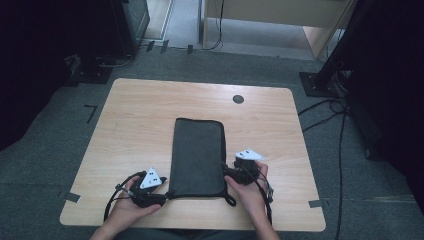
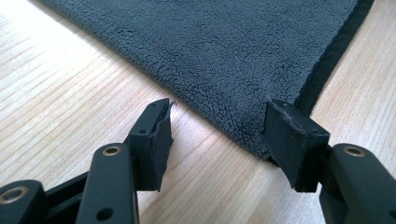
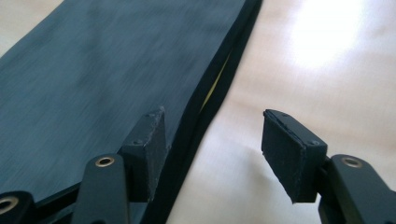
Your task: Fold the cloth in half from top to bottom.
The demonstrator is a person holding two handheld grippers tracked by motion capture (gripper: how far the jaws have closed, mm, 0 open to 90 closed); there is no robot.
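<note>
Near the bench's point(image 1: 135, 125) front edge lies the folded grey towel point(image 1: 197, 155); the left hand-held gripper point(image 2: 217, 135) gapes around its near corner, the right hand-held gripper point(image 3: 212, 144) straddles its side edge, released, gripping nothing

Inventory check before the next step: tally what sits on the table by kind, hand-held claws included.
Folded dark grey fleece cloth with black edging: 1
Hand-held black two-jaw claws, the left claw and the right claw, both open: 2
Round black insert in the light wooden table, near the far edge: 1
Total: 4
</note>
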